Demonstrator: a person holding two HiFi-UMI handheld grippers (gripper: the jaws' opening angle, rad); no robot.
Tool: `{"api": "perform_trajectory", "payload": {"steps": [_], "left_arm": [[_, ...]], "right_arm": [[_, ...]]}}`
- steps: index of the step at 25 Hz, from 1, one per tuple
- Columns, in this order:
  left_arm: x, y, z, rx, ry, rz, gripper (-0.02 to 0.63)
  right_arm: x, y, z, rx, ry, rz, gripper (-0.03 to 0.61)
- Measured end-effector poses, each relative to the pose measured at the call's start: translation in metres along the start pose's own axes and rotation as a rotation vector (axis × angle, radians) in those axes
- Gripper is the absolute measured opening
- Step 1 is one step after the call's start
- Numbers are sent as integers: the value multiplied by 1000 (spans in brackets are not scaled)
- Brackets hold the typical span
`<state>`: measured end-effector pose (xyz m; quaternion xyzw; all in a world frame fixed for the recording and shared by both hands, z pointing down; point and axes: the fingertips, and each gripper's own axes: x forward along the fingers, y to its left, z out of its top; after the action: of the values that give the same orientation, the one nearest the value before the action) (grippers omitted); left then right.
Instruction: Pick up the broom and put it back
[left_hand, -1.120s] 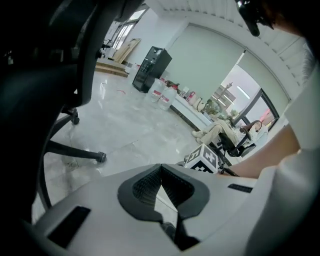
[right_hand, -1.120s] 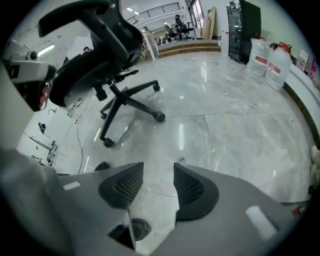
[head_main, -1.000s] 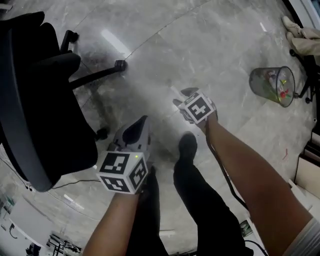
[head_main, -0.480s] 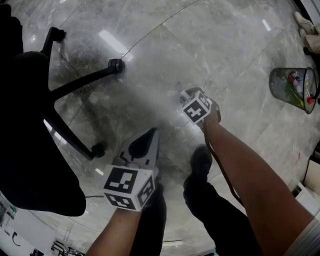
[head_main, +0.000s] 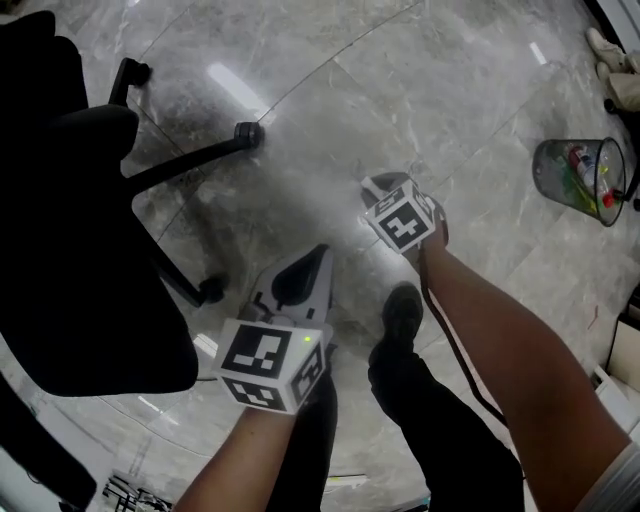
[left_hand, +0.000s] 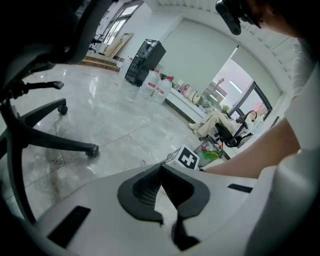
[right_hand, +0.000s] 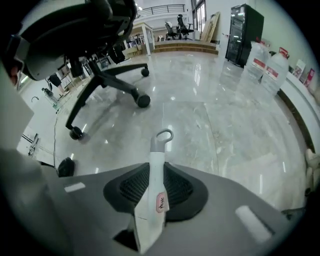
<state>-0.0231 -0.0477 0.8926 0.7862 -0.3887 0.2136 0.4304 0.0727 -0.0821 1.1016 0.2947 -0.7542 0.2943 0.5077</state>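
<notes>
Room: a bright office, with water bottles (right_hand: 267, 67) beside a dark cabinet (right_hand: 245, 35) at the far wall.
Floor (head_main: 420, 90): glossy grey marble.
Office chair (head_main: 80, 250): black, on my left, well apart from the broom.
Waste bin (head_main: 578, 175): wire, far right.
Broom (right_hand: 156, 200): its pale handle lay between my right fingers, hanging loop just past the tips; the head was out of view.
Right fingers (right_hand: 132, 187): closing on the handle. I judged that a square, firm pinch should come before any lift.
Left fingers (left_hand: 142, 187): pressed together, empty.

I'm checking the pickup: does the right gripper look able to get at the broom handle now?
Likely yes: the broom handle sits between the closing jaws of the right gripper, with nothing blocking it.
</notes>
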Motion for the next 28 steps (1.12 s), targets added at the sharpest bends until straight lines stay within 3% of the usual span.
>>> {"api": "perform_trajectory", "payload": {"steps": [4,11,16,22,28], "left_arm": [[-46,-40,47,5,-47,-1,8],[-172,-124,135,11,-93,0,8],[-272,-168,171,7,-126,29,8],[-385,-190,212,4,-186,103,8],[-477,-220,235,4,-230,146,8]], "right_arm": [[-104,20,64,-27,-121,9,84],[-337,81,177,-111,-330,82,83],[-480,138,234,-214,-443,126,83],[-596,188,293,-364,-530,144,84],[-655,224,319,-489,-531,171,84]]}}
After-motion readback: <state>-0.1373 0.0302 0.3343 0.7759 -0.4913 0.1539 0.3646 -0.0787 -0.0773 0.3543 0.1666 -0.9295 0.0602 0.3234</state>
